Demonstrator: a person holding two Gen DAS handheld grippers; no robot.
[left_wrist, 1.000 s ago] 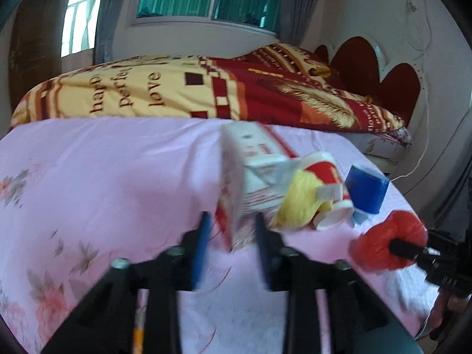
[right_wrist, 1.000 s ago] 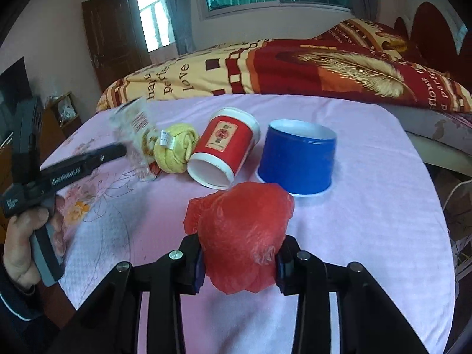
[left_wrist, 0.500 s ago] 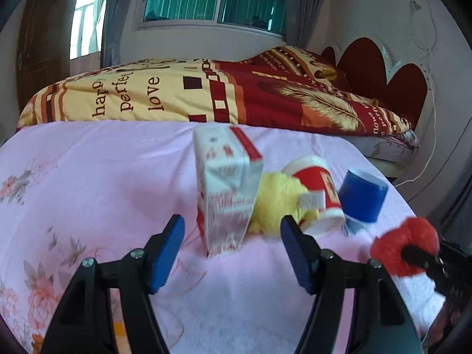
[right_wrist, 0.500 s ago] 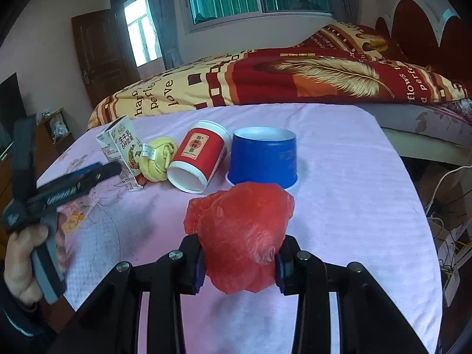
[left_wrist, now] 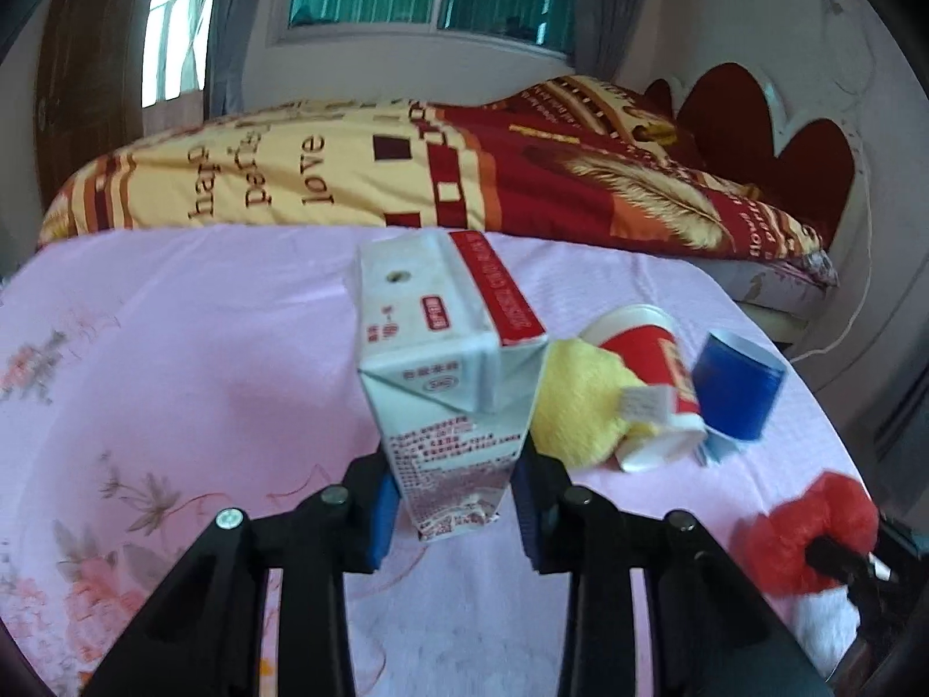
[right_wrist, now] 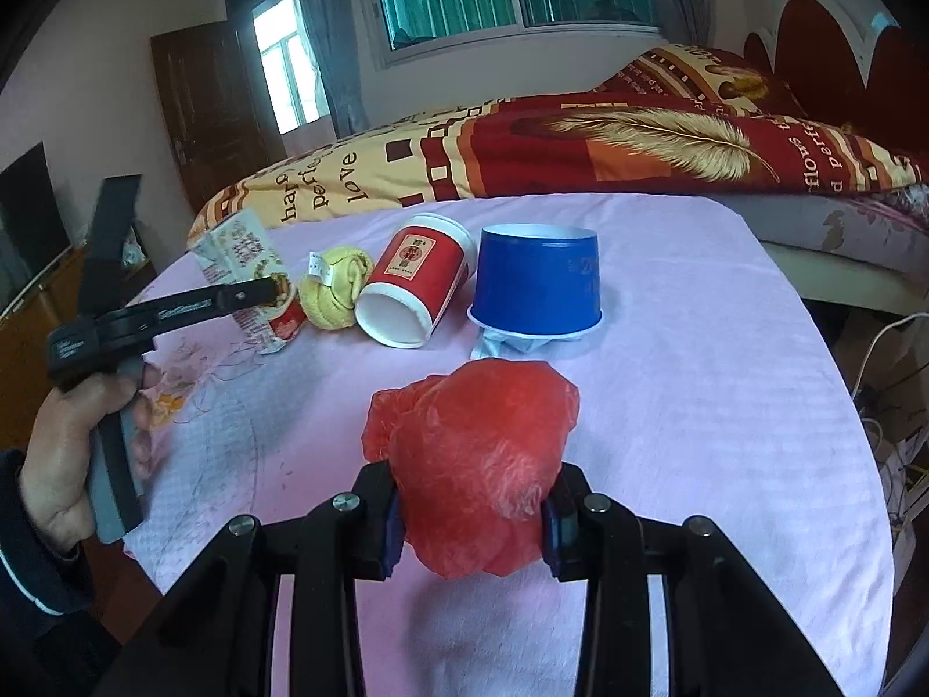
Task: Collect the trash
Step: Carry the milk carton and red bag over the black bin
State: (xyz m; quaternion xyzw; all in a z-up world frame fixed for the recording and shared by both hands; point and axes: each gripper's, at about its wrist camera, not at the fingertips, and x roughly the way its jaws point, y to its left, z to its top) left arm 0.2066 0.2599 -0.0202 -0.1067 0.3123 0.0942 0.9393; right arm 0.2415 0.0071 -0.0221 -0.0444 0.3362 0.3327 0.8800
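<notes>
1. Pink cloth (right_wrist: 697,383) with a faint flower print covers the table where the trash lies.
2. Left gripper (left_wrist: 456,499) has its blue pads pressed on the lower sides of a white and red milk carton (left_wrist: 447,383), which stands upright between them; the carton's base looks about level with the cloth, but I cannot tell whether it still rests on it.
3. From the right wrist view, a hand (right_wrist: 75,459) grips the handle of that left gripper at the table's left edge, its fingers reaching to the carton.
4. Right gripper (right_wrist: 470,528) pinches a crumpled red plastic bag (right_wrist: 476,453), which bulges out above and below the pads, over the cloth.
5. Yellow knotted cloth ball (right_wrist: 337,290) with a white tag lies just beside the carton, touching a red paper cup (right_wrist: 418,279).
6. That red cup lies on its side, its open white mouth facing the near side.
7. Blue cup (right_wrist: 534,284) stands upside down just right of the red cup, with a crumpled pale scrap (right_wrist: 505,345) sticking out under its rim.
8. Behind the table lies a bed with a yellow and red blanket (right_wrist: 580,145).
</notes>
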